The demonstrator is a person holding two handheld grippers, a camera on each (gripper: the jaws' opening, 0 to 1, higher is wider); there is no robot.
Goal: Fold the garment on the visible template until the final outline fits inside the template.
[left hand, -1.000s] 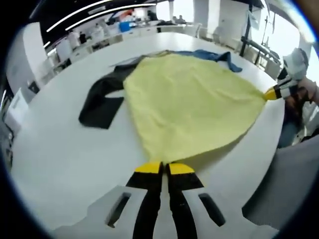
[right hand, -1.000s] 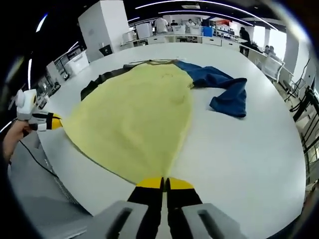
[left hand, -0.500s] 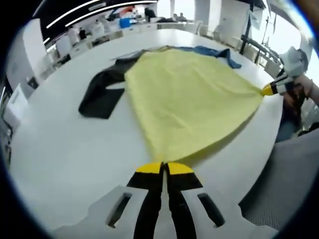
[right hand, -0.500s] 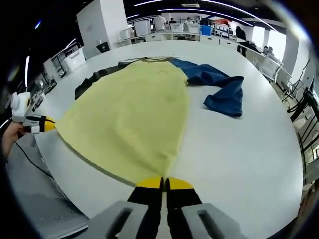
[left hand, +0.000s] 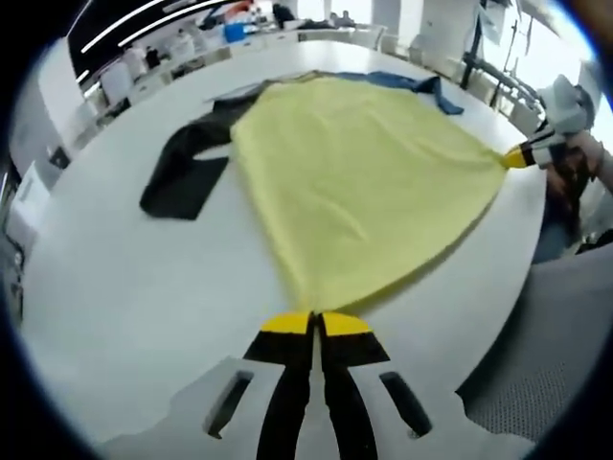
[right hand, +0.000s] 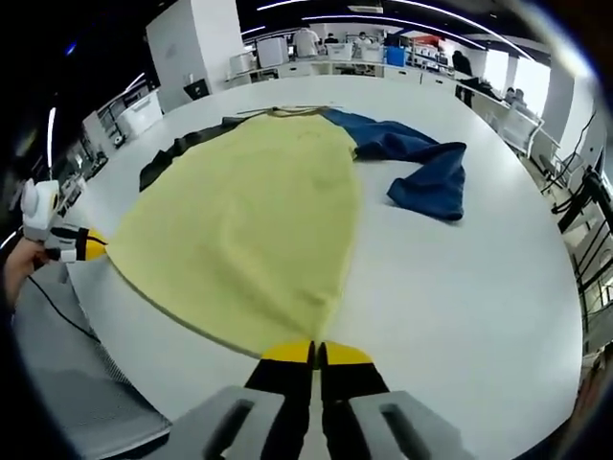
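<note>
Since a second ago we have drawn the yellow garment (left hand: 359, 182) flatter and tauter across the white table (left hand: 124, 287). Our left gripper (left hand: 314, 324) pinches one hem corner with jaws closed, our right gripper (right hand: 315, 353) the other. Beside it lie a dark garment (left hand: 187, 172) and a blue garment (right hand: 421, 172).

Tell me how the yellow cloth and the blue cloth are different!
The yellow cloth is spread out wide and fairly flat; the blue cloth lies bunched and crumpled. The yellow cloth covers much more of the table than the blue cloth. The left gripper and right gripper each pinch a corner of the yellow cloth, while nothing holds the blue cloth. Both lie on the same white table, touching at the far end.
</note>
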